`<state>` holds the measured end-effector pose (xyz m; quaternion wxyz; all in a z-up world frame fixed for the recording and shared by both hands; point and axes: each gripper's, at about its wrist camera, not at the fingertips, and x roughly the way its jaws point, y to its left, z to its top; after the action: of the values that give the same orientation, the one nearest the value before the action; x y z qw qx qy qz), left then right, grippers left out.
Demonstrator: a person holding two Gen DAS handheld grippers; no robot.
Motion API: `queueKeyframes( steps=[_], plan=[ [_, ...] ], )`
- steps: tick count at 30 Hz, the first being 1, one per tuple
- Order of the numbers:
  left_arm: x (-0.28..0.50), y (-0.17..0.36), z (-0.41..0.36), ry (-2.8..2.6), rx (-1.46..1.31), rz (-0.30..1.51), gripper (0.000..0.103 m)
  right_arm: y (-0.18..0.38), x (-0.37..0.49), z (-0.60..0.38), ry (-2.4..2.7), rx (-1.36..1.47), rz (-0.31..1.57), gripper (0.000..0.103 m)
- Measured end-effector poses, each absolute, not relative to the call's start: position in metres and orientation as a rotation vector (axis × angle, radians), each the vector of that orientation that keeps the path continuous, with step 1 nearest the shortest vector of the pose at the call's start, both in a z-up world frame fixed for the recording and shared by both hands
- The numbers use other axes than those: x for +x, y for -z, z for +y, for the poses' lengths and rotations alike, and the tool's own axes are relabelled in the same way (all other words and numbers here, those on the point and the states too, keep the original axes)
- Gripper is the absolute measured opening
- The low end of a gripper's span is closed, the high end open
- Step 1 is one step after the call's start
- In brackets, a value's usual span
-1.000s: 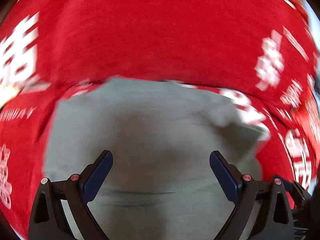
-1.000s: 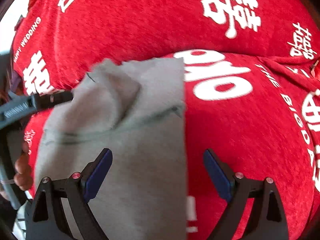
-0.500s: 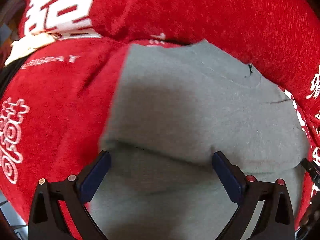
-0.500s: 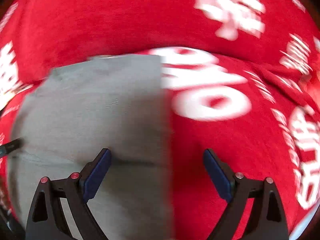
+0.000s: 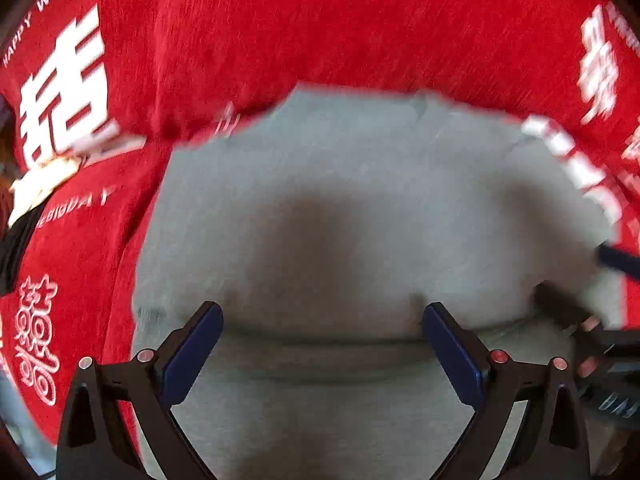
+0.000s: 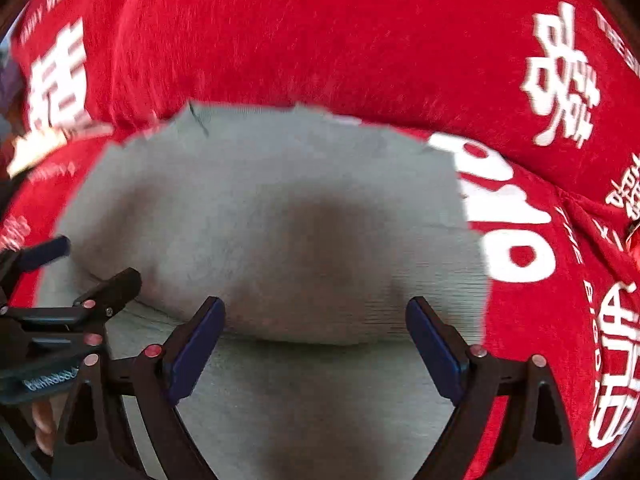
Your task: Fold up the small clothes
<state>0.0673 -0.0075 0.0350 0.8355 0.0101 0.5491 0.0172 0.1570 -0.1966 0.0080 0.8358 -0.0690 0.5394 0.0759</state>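
Note:
A small grey garment (image 5: 360, 208) lies folded on a red cloth with white lettering (image 5: 320, 28). Its upper layer ends in a fold edge that runs across just beyond my fingertips. My left gripper (image 5: 322, 314) hovers open over the garment's left half, nothing between its blue pads. My right gripper (image 6: 316, 308) is open over the garment (image 6: 280, 208) too, close beside the left one. The left gripper's fingers (image 6: 108, 292) show at the left edge of the right wrist view, and the right gripper's fingers (image 5: 560, 304) at the right edge of the left wrist view.
The red cloth (image 6: 320, 40) covers the whole surface and rises into a soft hump behind the garment. A pale object (image 5: 36, 188) lies at the far left edge. A person's fingers (image 6: 42, 416) hold the left tool's handle.
The right gripper slid left from the garment's right edge until it hangs over its middle. The left gripper sank closer to the cloth. The raised corner seen a second ago now lies flat.

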Motion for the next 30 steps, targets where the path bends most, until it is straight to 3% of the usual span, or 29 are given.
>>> queueKeyframes(
  steps=[6,12,18,23,30],
  plan=[
    [0.037,-0.025,0.074,-0.061,-0.113,1.194,0.103,-0.003,0.156,-0.253,-0.090,-0.042,1.174,0.094],
    [-0.009,-0.044,0.095,-0.097,-0.130,1.148,0.103,-0.015,0.127,-0.322,0.096,0.070,1.202,0.094],
    [-0.042,-0.059,0.026,0.054,-0.093,1.078,0.103,-0.033,0.063,-0.238,-0.144,-0.052,1.119,0.094],
    [-0.059,-0.034,0.006,0.032,0.050,1.109,0.102,0.002,0.004,-0.149,-0.320,-0.415,1.085,0.094],
    [-0.089,-0.031,0.033,0.039,-0.016,1.115,0.102,0.009,-0.013,-0.220,-0.274,-0.234,1.115,0.097]
  ],
)
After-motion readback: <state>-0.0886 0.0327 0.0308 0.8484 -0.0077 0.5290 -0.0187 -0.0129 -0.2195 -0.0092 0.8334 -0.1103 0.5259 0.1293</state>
